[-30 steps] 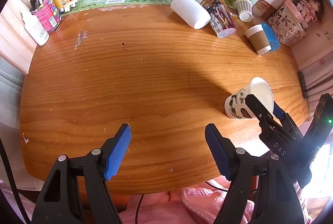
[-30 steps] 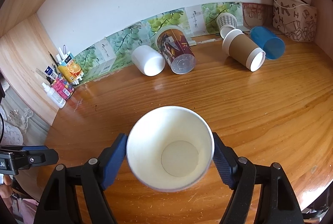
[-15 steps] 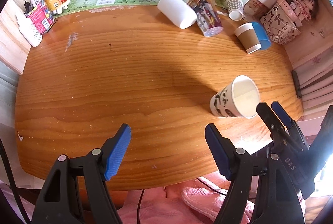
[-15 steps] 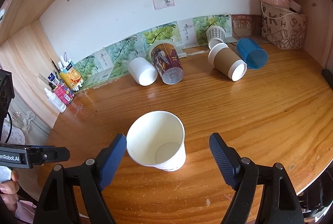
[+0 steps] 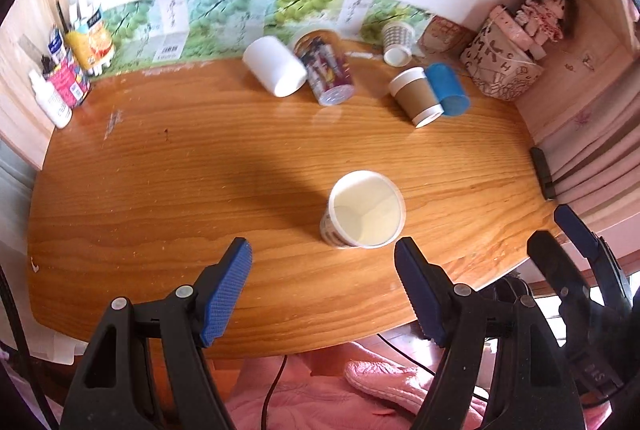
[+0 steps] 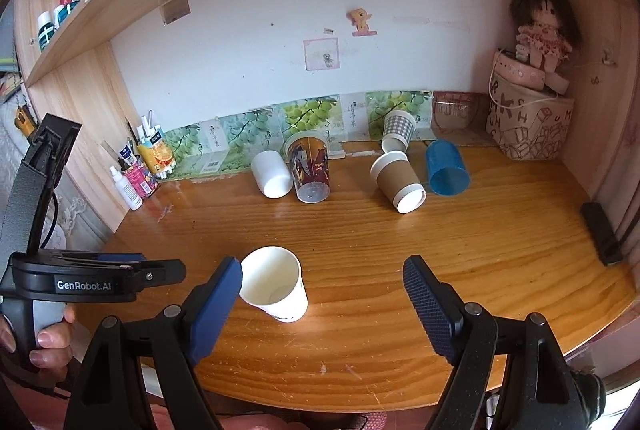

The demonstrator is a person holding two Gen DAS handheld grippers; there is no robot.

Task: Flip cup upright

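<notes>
A white paper cup with a dark print (image 5: 362, 214) stands upright, mouth up, on the wooden desk (image 5: 180, 170) near its front edge. It also shows in the right wrist view (image 6: 276, 284). My right gripper (image 6: 322, 304) is open and empty, drawn back from the cup, which sits just ahead of its left finger. My left gripper (image 5: 322, 288) is open and empty, held above the desk's front edge, with the cup just beyond its right finger. The right gripper also shows at the right of the left wrist view (image 5: 572, 242).
Several cups lie on their sides at the back: a white one (image 6: 272, 172), a printed clear one (image 6: 310, 166), a brown one (image 6: 398, 182), a blue one (image 6: 446, 168). Bottles and tubes (image 6: 138, 166) stand back left. A patterned bag (image 6: 528, 126) with a doll stands back right.
The right gripper let go of the white paper cup, left it upright on the desk, and drew back and up. The left gripper has moved closer to the cup.
</notes>
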